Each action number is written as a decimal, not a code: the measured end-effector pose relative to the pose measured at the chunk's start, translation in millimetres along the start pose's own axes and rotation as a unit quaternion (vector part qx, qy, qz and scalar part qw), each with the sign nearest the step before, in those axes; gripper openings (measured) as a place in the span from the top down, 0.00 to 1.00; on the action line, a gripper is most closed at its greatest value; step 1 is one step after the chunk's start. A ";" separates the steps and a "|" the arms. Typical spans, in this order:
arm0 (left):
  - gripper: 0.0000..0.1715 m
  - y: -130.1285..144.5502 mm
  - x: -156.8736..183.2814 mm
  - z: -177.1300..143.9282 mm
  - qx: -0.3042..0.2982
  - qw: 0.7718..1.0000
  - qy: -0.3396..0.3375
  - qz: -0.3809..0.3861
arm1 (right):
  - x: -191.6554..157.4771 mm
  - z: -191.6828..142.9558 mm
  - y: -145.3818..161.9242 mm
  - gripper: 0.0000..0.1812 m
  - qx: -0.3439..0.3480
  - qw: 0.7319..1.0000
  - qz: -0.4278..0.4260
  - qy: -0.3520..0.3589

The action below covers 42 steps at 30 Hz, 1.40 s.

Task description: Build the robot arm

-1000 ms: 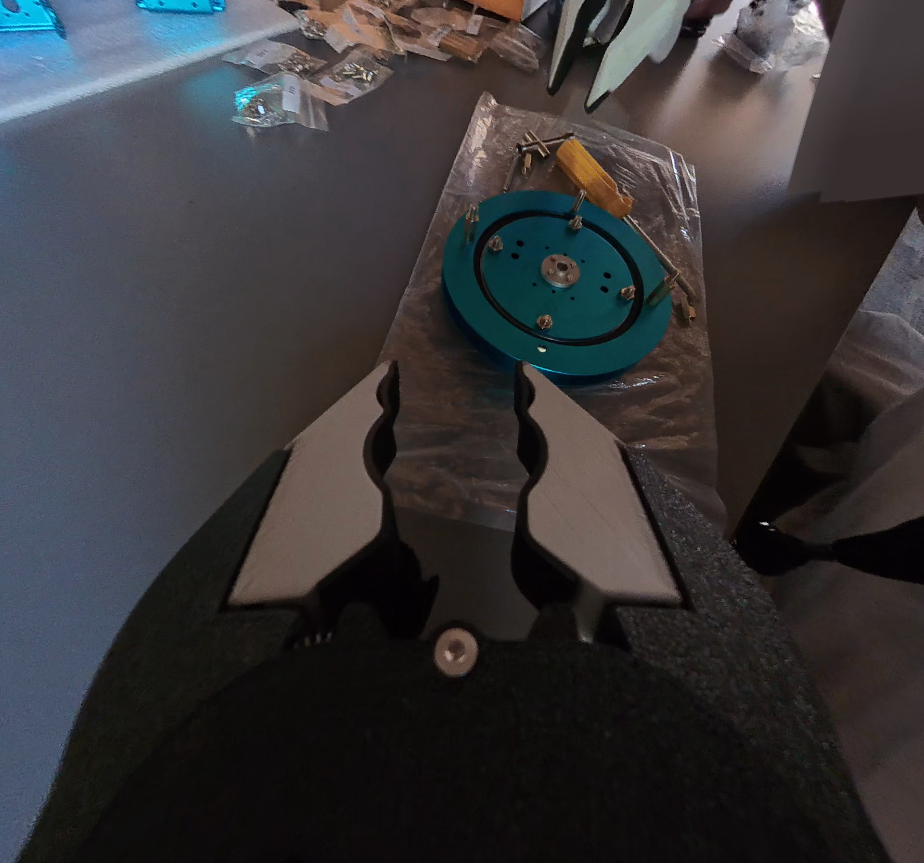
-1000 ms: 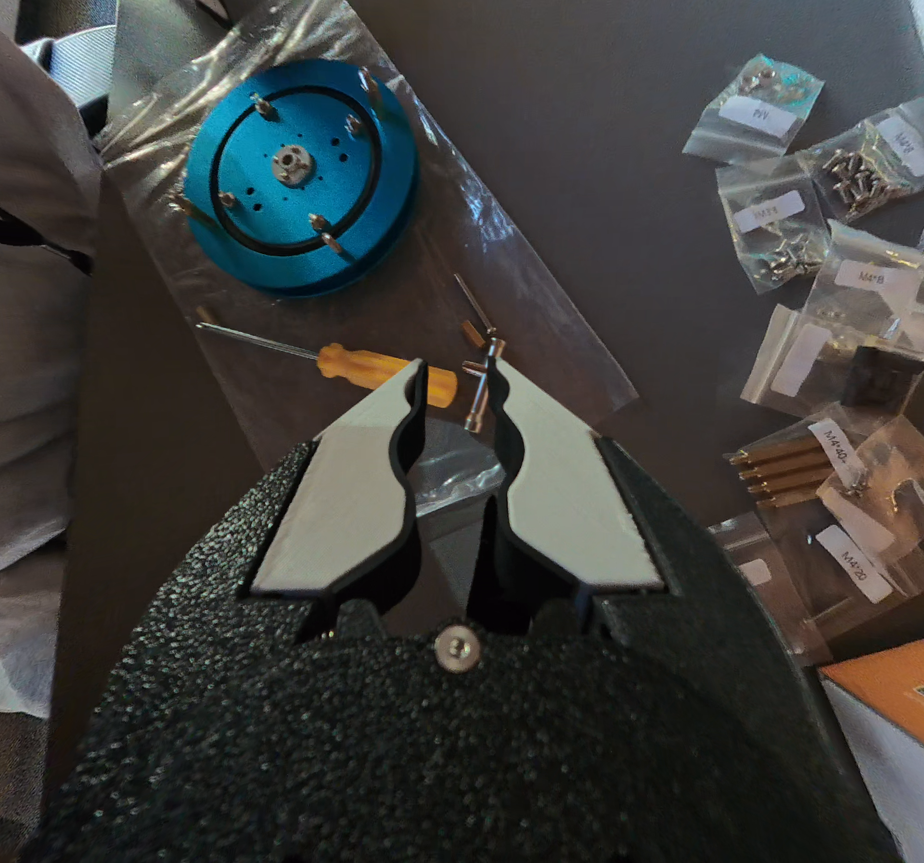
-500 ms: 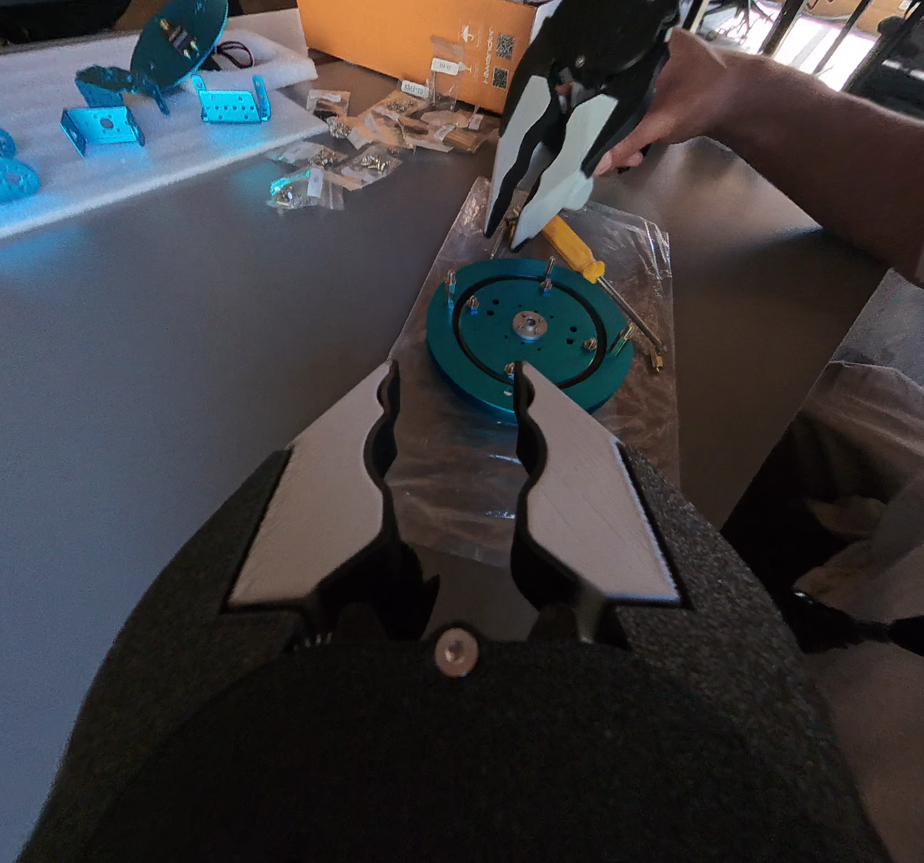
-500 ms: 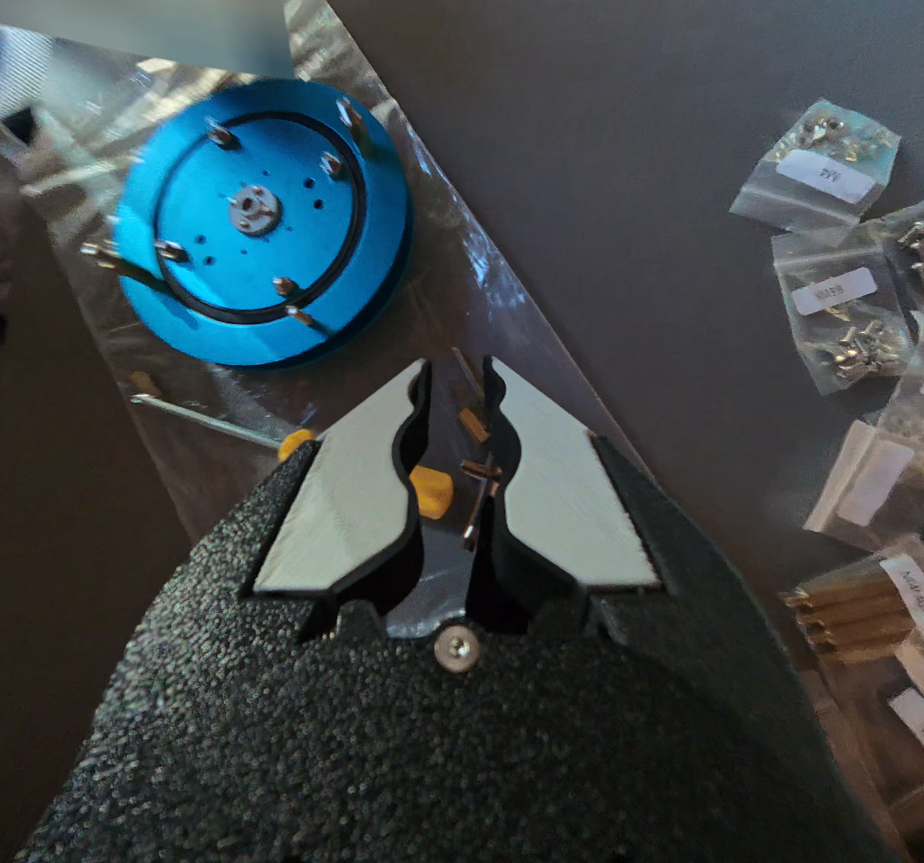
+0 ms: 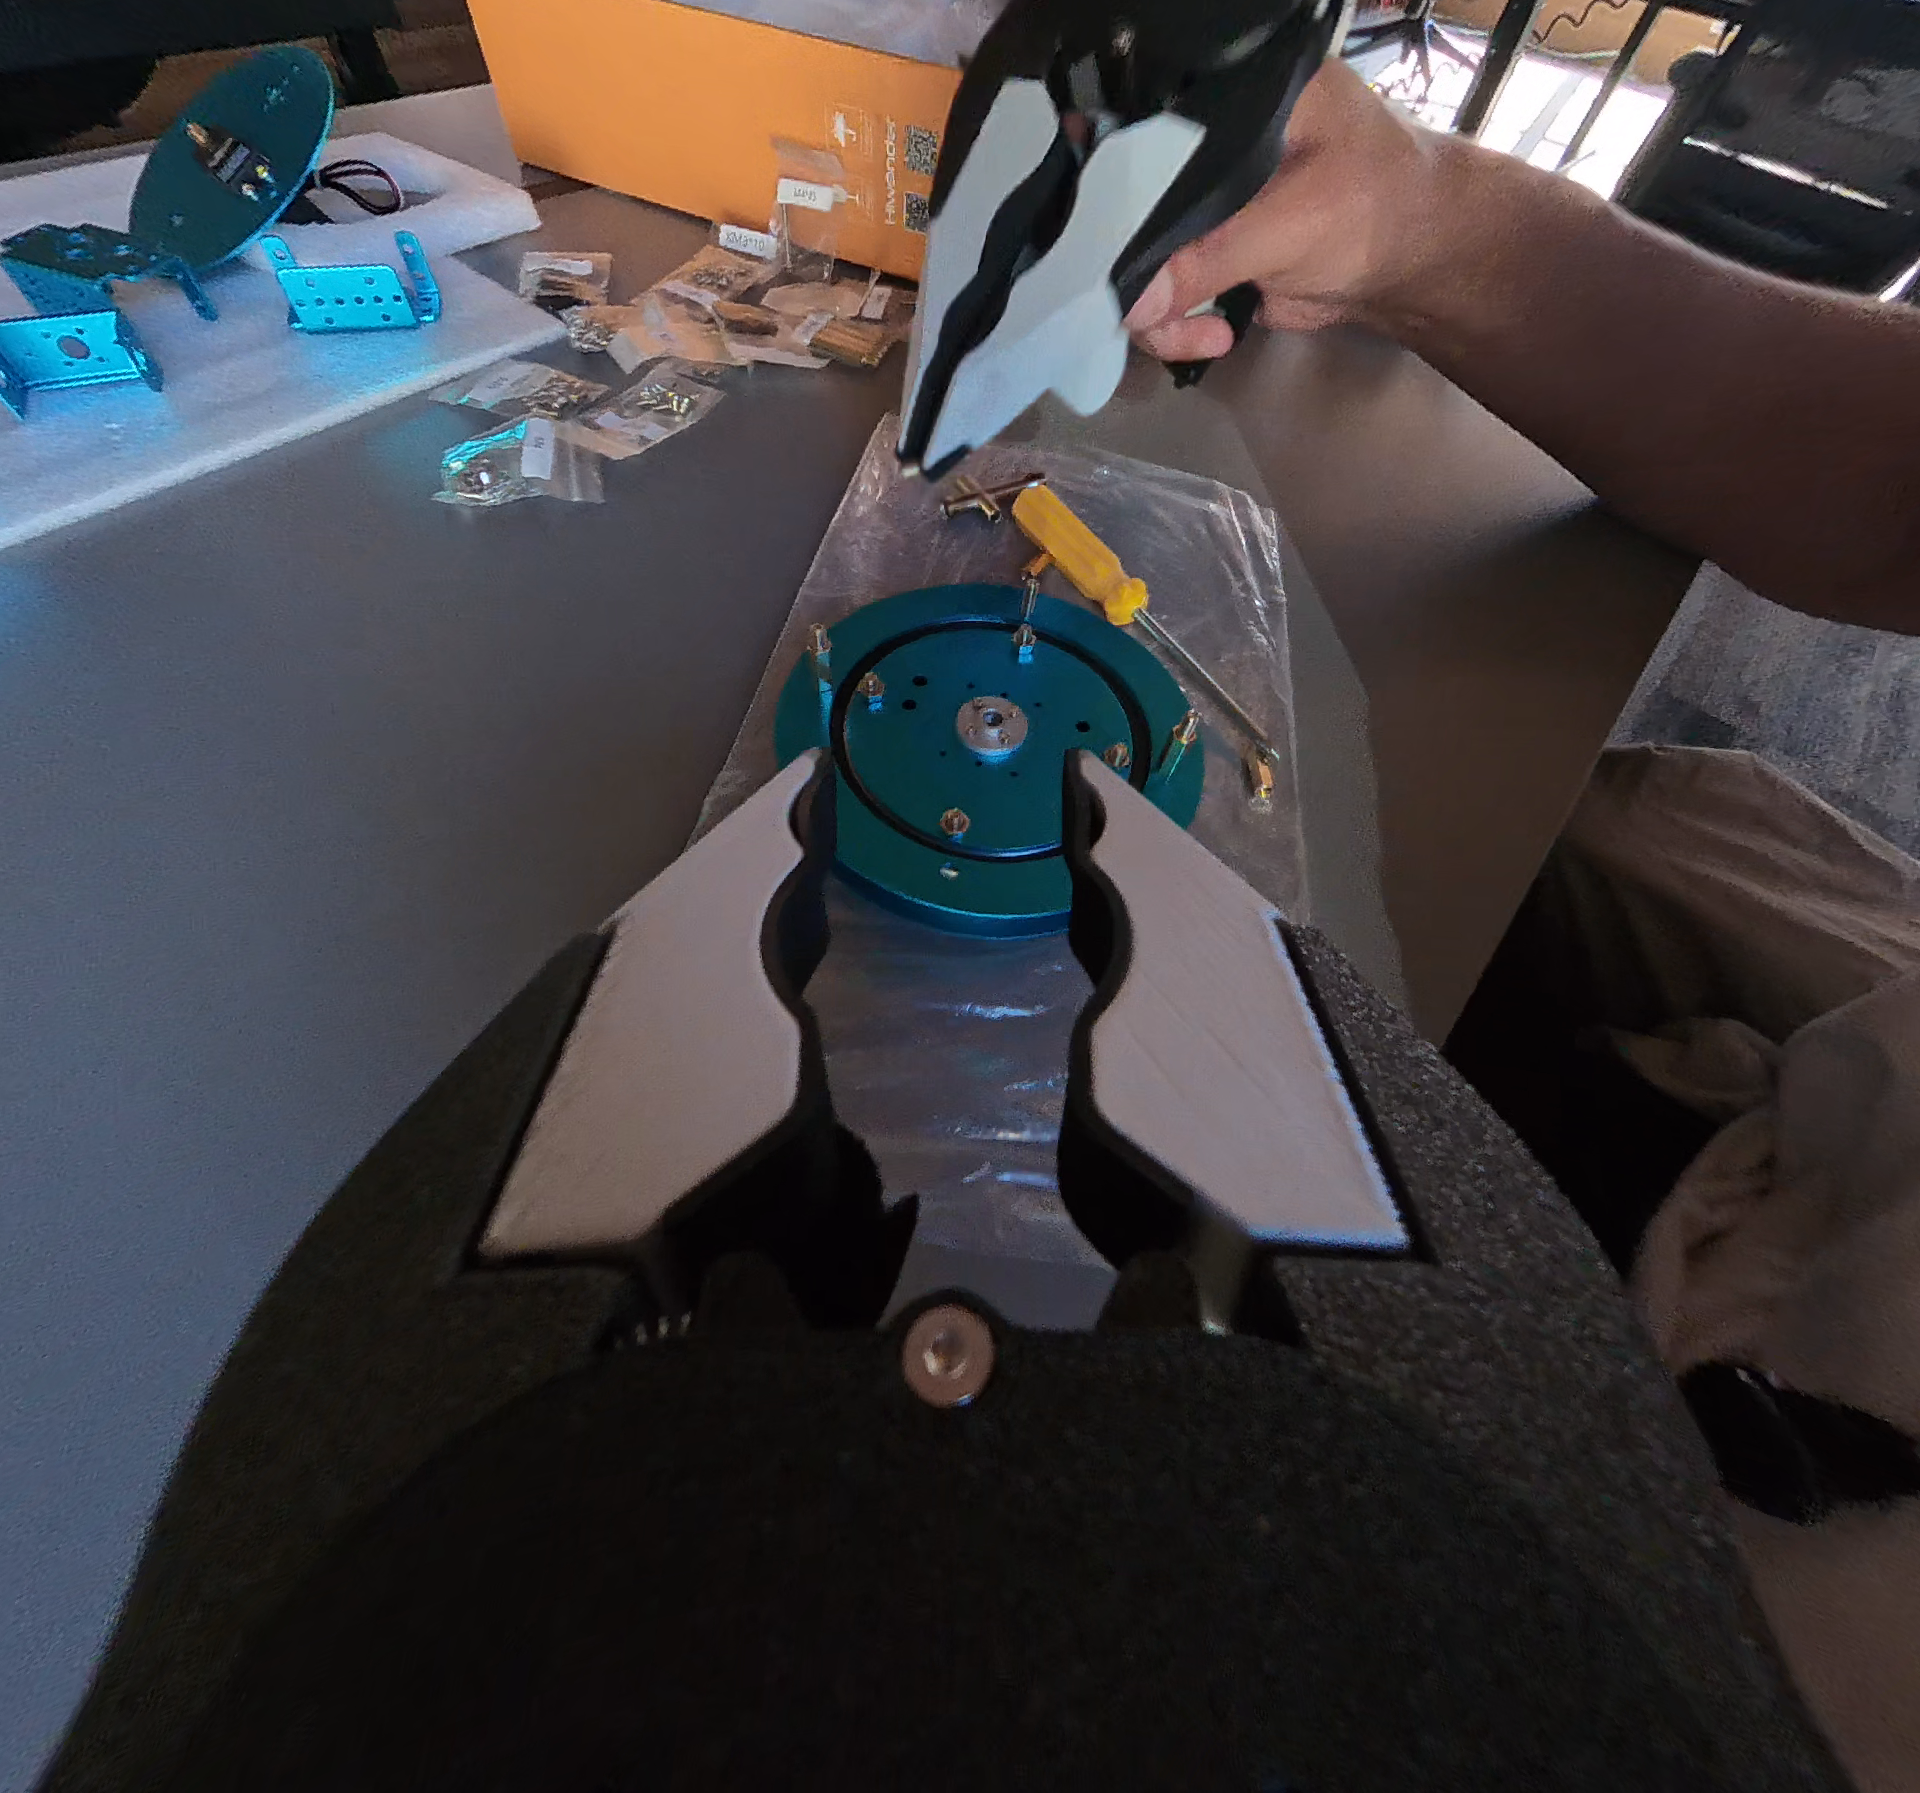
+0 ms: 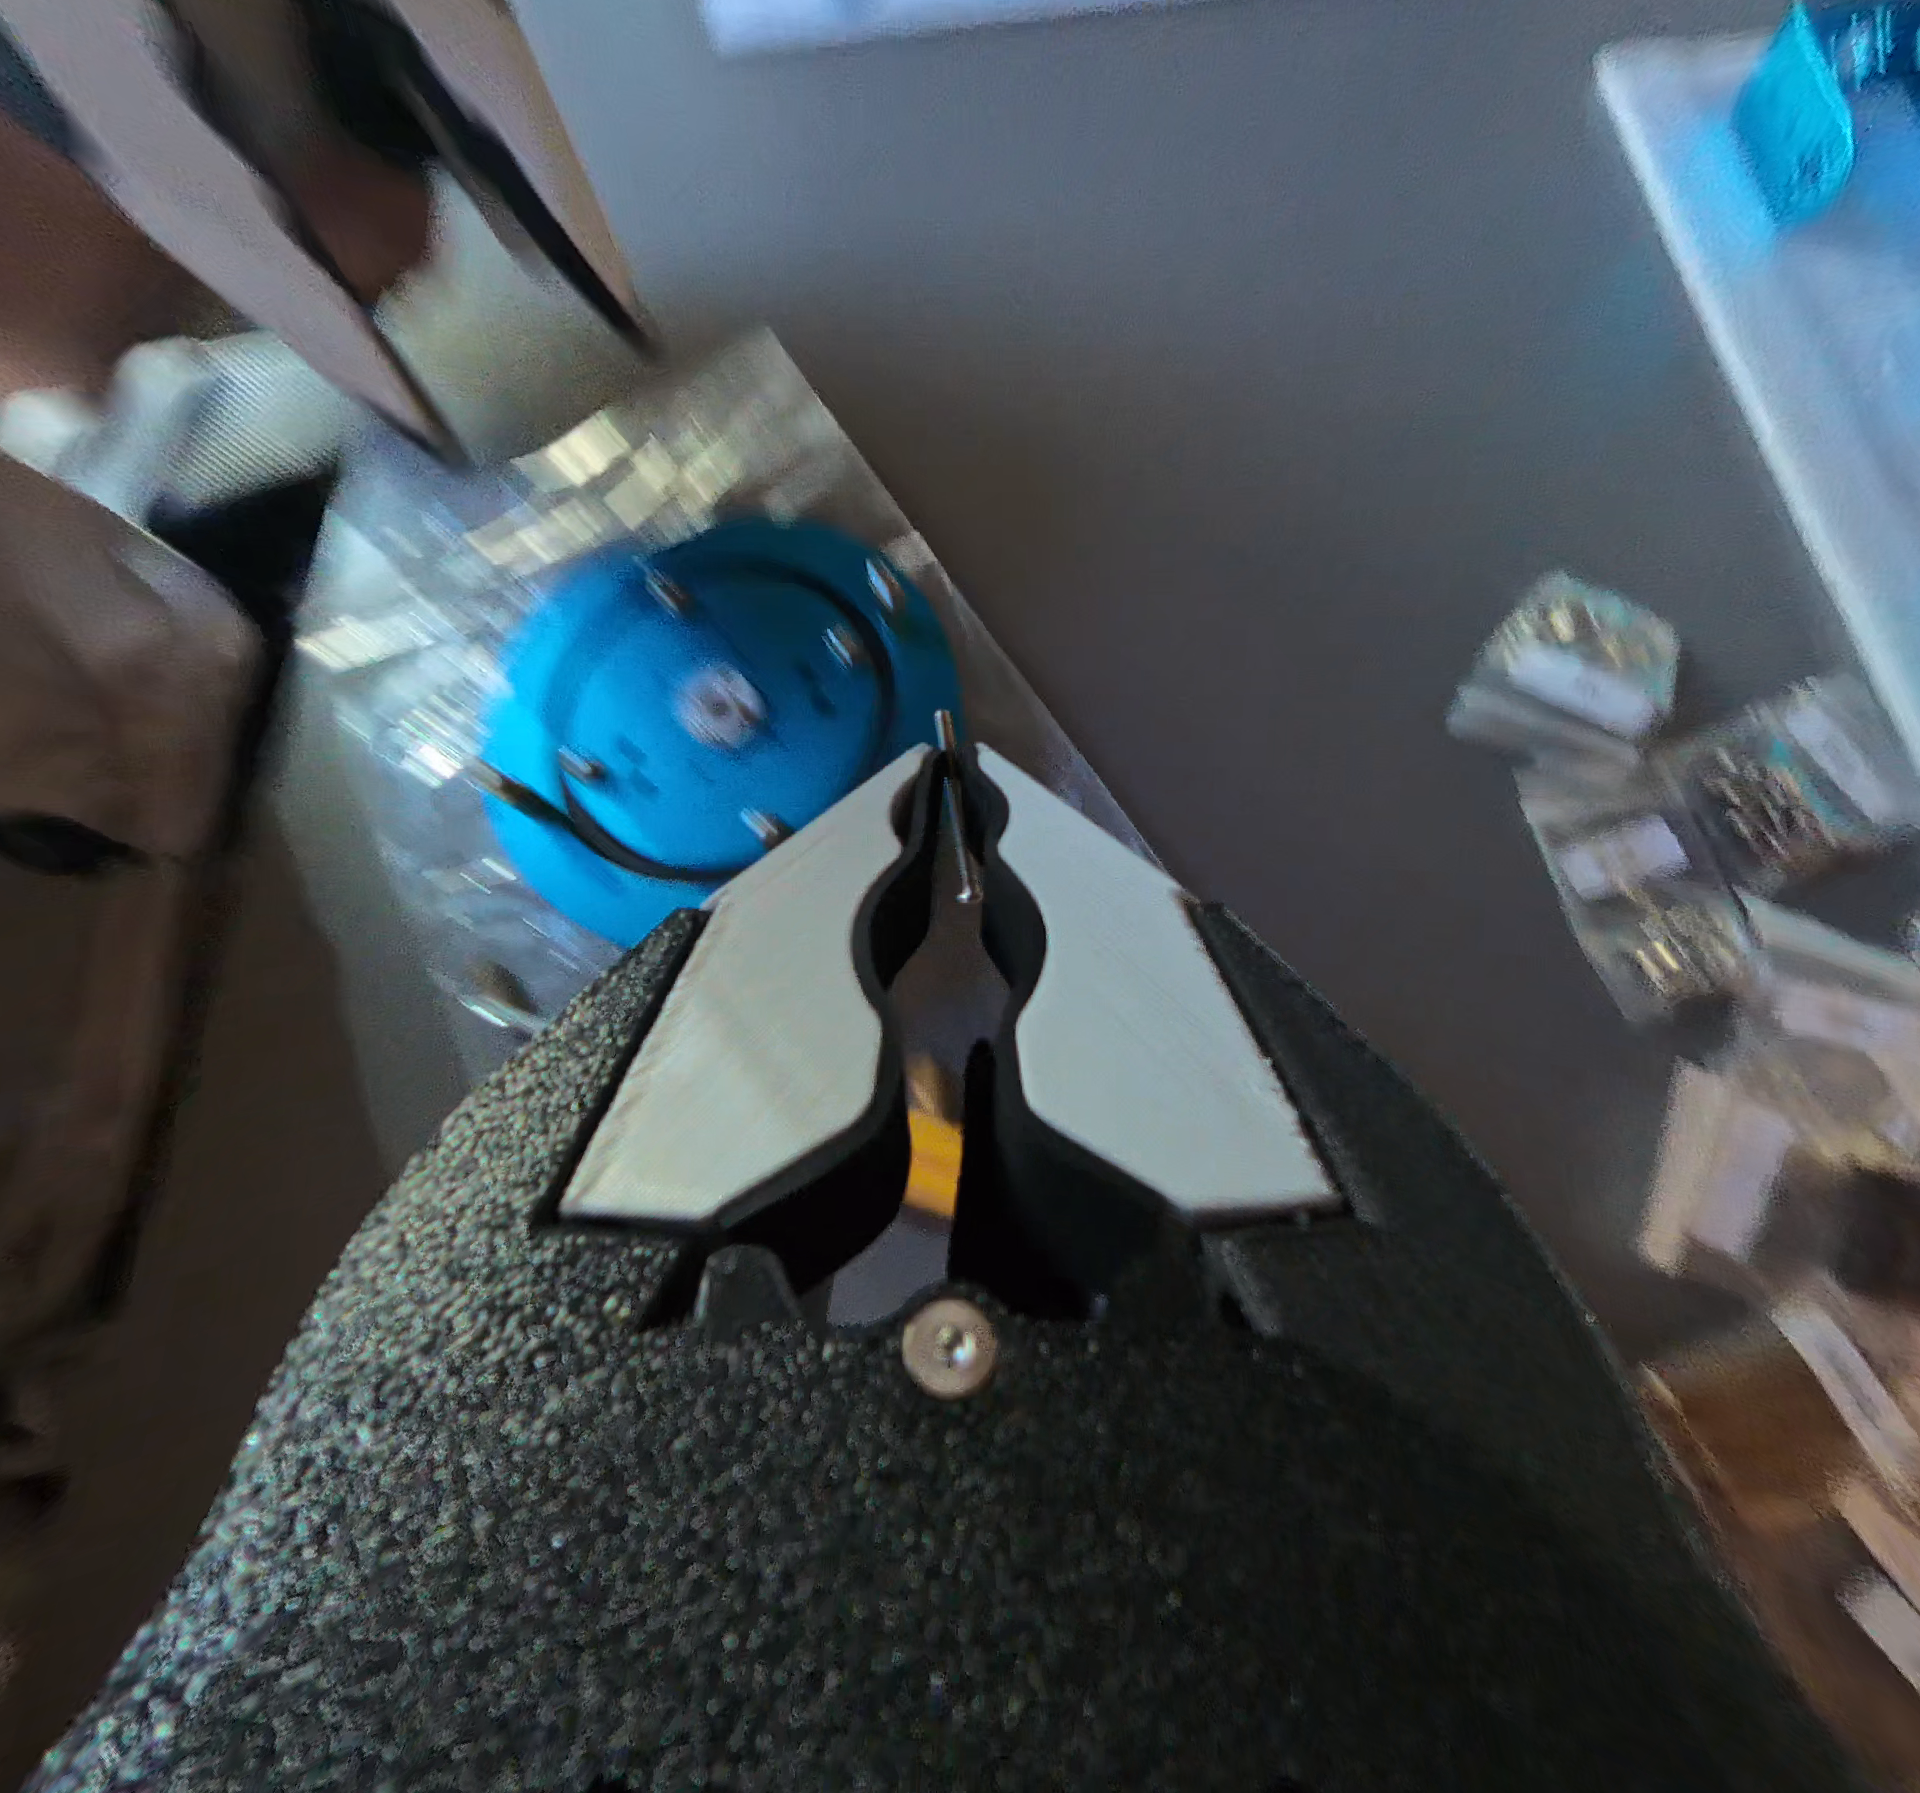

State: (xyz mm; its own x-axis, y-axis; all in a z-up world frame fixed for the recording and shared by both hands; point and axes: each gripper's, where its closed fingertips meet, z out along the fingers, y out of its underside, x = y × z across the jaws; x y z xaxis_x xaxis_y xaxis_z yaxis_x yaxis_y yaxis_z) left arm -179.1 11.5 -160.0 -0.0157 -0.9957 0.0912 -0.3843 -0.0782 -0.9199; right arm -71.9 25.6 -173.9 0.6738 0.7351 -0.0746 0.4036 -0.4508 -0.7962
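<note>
Disc (image 5: 987,756) on plastic sheet (image 5: 956,1047), screwdriver (image 5: 1081,554) behind.

Grey table (image 5: 312,756). Clear plastic sheet (image 5: 1216,538) carries blue disc (image 5: 987,756) with standoffs; yellow-handled screwdriver (image 5: 1081,554) just beyond it. Small hardware bags (image 5: 582,403) scattered near orange box (image 5: 686,81). Blue brackets (image 5: 353,294) on white foam (image 5: 208,393).

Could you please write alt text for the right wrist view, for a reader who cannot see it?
The right gripper is shut on a thin metal pin, above a blurred blue disc on clear plastic sheet. Small parts bags lie right.
</note>
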 end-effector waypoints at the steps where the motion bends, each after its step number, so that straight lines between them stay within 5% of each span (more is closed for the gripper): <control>1: 0.75 -0.7 1.8 3.7 0.007 1.000 -0.006 0.001 | -15.3 -2.3 -21.0 0.99 0.044 0.998 0.013 -0.033; 5: 0.77 -26.0 23.5 9.5 0.099 0.995 0.015 0.005 | -86.2 -3.5 -92.1 0.99 0.178 0.964 0.071 -0.186; 8: 0.77 -37.0 40.6 8.6 0.125 0.991 0.049 -0.021 | -107.6 4.8 -112.1 0.99 0.209 0.952 0.081 -0.208; 20: 0.98 -46.6 33.0 -23.7 0.201 0.974 0.052 -0.087 | -119.2 23.1 -103.4 0.99 0.212 0.945 0.094 -0.230; 25: 0.99 -10.6 17.0 -21.3 0.102 0.993 0.026 -0.058 | -111.4 30.4 -95.5 1.00 0.199 0.951 0.098 -0.214; 30: 0.99 26.9 -0.9 -17.5 -0.014 0.999 -0.035 0.018 | -108.5 57.7 -76.5 0.90 0.109 0.983 0.040 -0.141; 34: 0.99 27.8 4.3 -13.3 -0.031 0.997 -0.040 0.055 | -114.5 74.7 -70.6 0.93 0.072 0.992 -0.016 -0.098; 42: 0.99 27.2 8.8 -18.8 -0.019 0.998 -0.031 0.054 | -108.6 71.6 -60.4 0.98 0.053 0.992 0.019 -0.116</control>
State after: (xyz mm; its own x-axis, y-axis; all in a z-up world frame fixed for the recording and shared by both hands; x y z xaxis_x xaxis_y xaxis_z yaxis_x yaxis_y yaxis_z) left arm -207.0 1.6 -177.1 -0.0016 -0.9995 -0.0322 -0.4182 0.0299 -0.9079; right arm -213.8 9.2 -160.8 0.5219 0.8205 -0.2331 0.3048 -0.4346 -0.8475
